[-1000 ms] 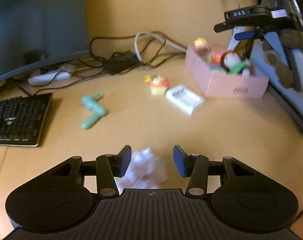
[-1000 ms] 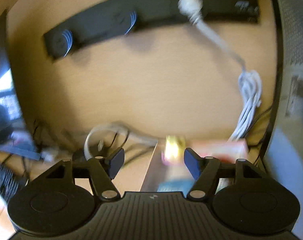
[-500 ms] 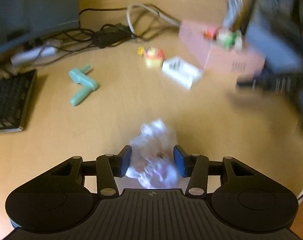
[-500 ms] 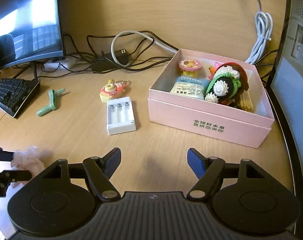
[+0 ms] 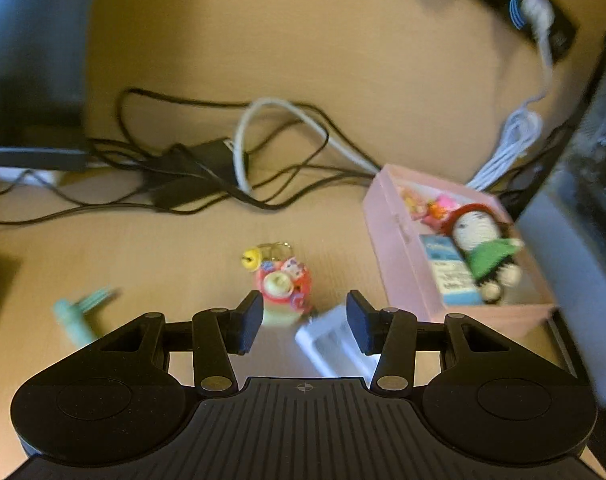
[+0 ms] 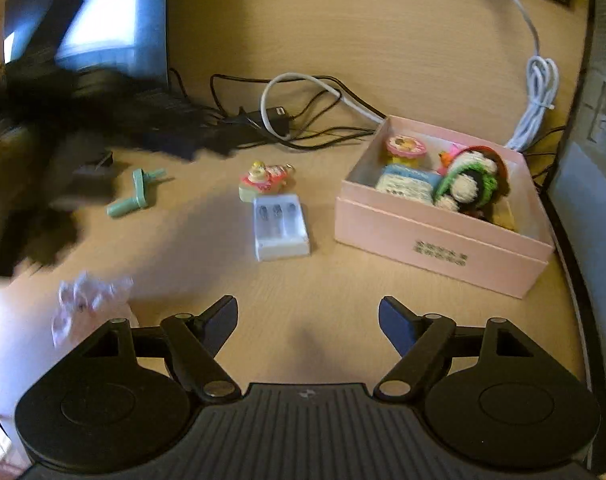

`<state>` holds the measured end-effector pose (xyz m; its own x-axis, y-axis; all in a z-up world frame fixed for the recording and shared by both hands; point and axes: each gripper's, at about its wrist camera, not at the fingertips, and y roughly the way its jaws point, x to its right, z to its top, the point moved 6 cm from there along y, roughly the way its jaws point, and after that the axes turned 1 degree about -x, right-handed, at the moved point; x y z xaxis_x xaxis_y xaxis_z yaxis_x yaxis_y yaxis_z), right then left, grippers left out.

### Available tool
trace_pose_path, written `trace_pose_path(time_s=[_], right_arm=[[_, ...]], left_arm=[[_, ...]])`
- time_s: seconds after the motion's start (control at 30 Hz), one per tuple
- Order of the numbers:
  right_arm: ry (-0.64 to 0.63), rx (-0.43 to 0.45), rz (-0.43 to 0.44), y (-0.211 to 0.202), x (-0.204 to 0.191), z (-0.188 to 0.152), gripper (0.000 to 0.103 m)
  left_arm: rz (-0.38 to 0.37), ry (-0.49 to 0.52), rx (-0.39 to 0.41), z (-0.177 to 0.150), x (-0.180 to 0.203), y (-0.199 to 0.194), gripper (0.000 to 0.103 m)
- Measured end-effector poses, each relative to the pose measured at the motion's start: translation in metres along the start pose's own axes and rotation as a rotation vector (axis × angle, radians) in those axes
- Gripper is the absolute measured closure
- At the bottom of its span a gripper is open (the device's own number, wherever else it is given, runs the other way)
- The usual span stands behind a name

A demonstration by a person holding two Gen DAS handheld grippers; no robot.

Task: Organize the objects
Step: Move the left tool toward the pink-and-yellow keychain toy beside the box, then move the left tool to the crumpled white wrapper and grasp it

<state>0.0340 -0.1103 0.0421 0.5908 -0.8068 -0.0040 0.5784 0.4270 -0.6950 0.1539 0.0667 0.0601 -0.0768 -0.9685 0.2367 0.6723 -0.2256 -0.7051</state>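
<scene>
Toward the desk's [image 6: 343, 280] right edge, pink box [image 6: 443, 236] — open-topped, holding a knitted doll [image 6: 469, 184] and small toys, apparently the collecting point. Loose beside it: white battery case [image 6: 281, 222], keychain charm [image 6: 263, 180], green tool [image 6: 137, 196], crumpled wrapper [image 6: 87, 300] — unsorted. Left gripper [image 5: 303, 320] parted, empty, above the battery case; right gripper [image 6: 307, 326] wide, empty, idle.

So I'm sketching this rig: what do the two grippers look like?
Both look alike. The left gripper and right gripper are matte black, with a ribbed body, two round housings, hinged link arms with silver rivets, and dark blue finger pads. A small crosshair mark sits at centre. No cables or sleeves show.
</scene>
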Motion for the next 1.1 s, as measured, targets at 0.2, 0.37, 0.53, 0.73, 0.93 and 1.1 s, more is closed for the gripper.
trace_pose_path(time_s=[0.2, 0.37, 0.53, 0.73, 0.93, 1.1], right_arm=[[0.054, -0.019, -0.06, -0.018, 0.028, -0.027, 0.022], [0.125, -0.043, -0.095, -0.024, 0.05, -0.045, 0.022], [0.098, -0.05, -0.082, -0.023, 0.045, -0.048, 0.022], [0.015, -0.053, -0.053, -0.03, 0.025, -0.053, 0.022], [0.018, -0.071, -0.062, -0.034, 0.031, -0.061, 0.021], [0.028, -0.071, -0.061, -0.037, 0.036, -0.066, 0.021]], left_arm=[[0.167, 0.074, -0.059, 0.006, 0.011, 0.062, 0.052], [0.242, 0.12, -0.054, 0.01, 0.013, 0.073, 0.052], [0.28, 0.015, -0.04, 0.017, -0.007, 0.077, 0.052], [0.328, 0.083, -0.045, 0.018, -0.007, 0.084, 0.052], [0.273, 0.075, -0.099, 0.005, -0.007, 0.088, 0.049], [0.233, -0.024, -0.054, 0.007, -0.02, 0.081, 0.057]])
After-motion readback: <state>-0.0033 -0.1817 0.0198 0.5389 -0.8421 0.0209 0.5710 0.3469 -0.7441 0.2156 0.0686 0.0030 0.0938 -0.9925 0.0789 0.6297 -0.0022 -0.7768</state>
